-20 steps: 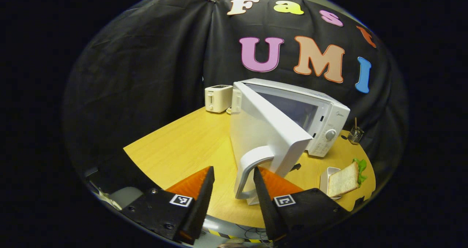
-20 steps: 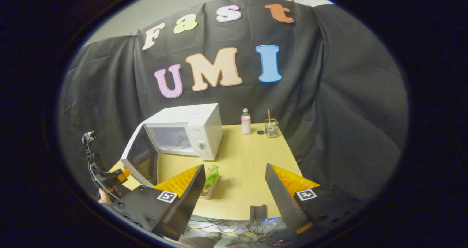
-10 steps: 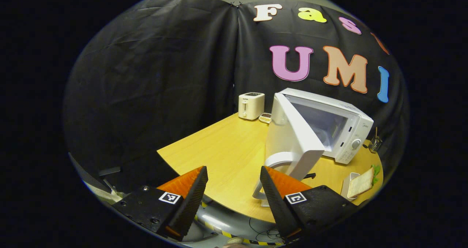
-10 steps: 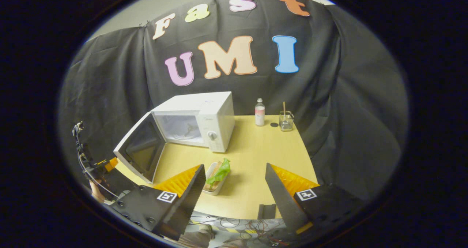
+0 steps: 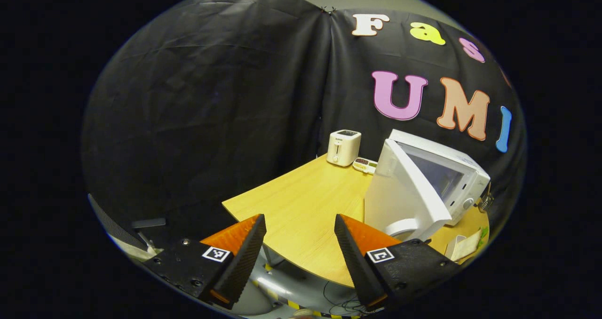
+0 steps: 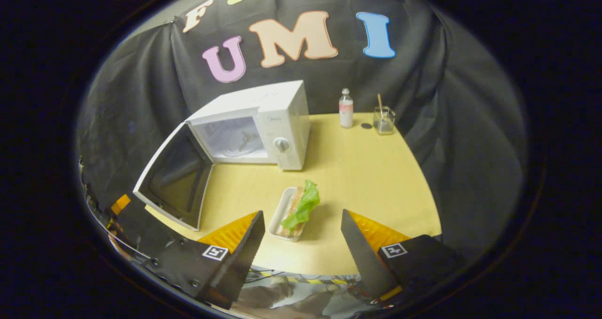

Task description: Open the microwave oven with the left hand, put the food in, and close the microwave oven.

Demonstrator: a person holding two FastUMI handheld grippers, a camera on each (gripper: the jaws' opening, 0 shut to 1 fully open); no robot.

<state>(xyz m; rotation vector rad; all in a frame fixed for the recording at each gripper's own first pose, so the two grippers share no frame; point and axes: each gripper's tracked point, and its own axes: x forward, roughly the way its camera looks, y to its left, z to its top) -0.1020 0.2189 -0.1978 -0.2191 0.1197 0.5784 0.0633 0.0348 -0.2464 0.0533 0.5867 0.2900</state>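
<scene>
The white microwave (image 6: 277, 121) stands on the wooden table (image 6: 376, 178) with its door (image 6: 171, 180) swung wide to the left and its cavity bare. In front of it lies the food, a sandwich with lettuce (image 6: 301, 206) in a small white dish (image 6: 278, 215). My right gripper (image 6: 301, 243) hangs open just short of the dish, near the table's front edge. In the left gripper view the microwave (image 5: 451, 178) and its door (image 5: 404, 194) with a curved handle (image 5: 402, 227) sit at the right. My left gripper (image 5: 296, 248) is open, off the handle, over the table's corner.
A white toaster (image 5: 344, 147) and a small tray (image 5: 365, 165) stand at the table's far corner in the left gripper view. A small bottle (image 6: 345, 108) and a glass jar with a stick (image 6: 384, 120) stand at the back right. Cables lie on the floor below the table's edge.
My left gripper has drawn back and to the left, away from the door handle. My right gripper has moved forward and tipped down toward the sandwich dish. The door stands wider.
</scene>
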